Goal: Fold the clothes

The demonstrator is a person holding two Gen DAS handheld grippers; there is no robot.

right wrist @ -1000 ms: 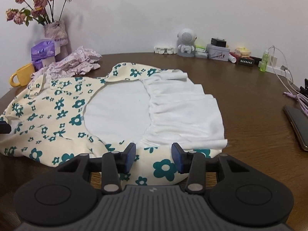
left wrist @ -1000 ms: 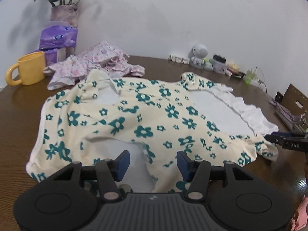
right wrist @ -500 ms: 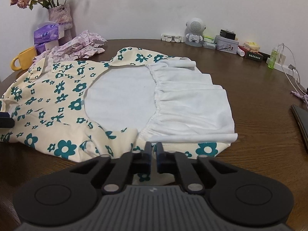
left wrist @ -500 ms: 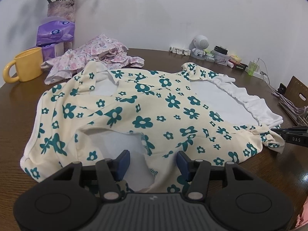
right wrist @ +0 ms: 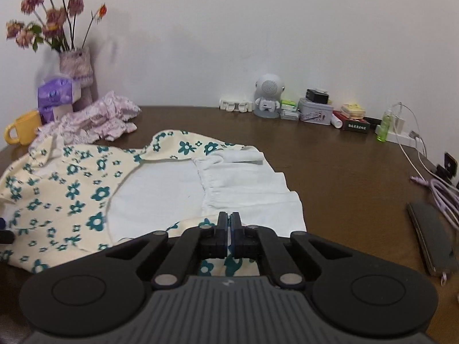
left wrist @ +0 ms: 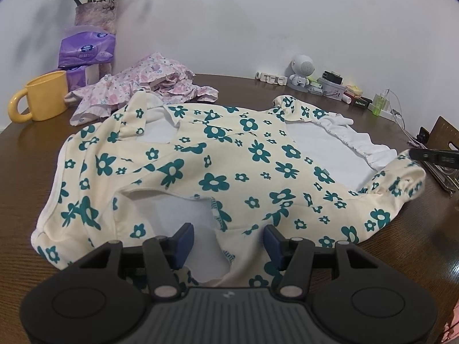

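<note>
While right gripper [right wrist: 228,223] jaws pinch the floral garment [right wrist: 86,200] hem, left gripper [left wrist: 228,236] jaws half open, straddling cloth.

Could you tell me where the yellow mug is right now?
The yellow mug stands at the table's far left in both views, beside the purple tissue packs and the pink clothes.

Brown bench [right wrist: 344,177], white wall behind. At 10 o'clock: vase [left wrist: 96,17] of flowers [right wrist: 46,20], purple tissue packs [left wrist: 86,53] in front of it, yellow mug [left wrist: 43,97] just beside them. At 1 o'clock along the wall: white robot speaker [right wrist: 268,96], white clips [right wrist: 236,106] left of it, grey tin [right wrist: 314,111] with a black box on top, red box [right wrist: 355,123], green bottle [right wrist: 384,129], white charger and cable [right wrist: 413,143]. At 3 o'clock: lilac cable [right wrist: 441,189], dark phone [right wrist: 431,238] near the bench edge. Cardboard piece [left wrist: 444,134] at far right in left view.
</note>
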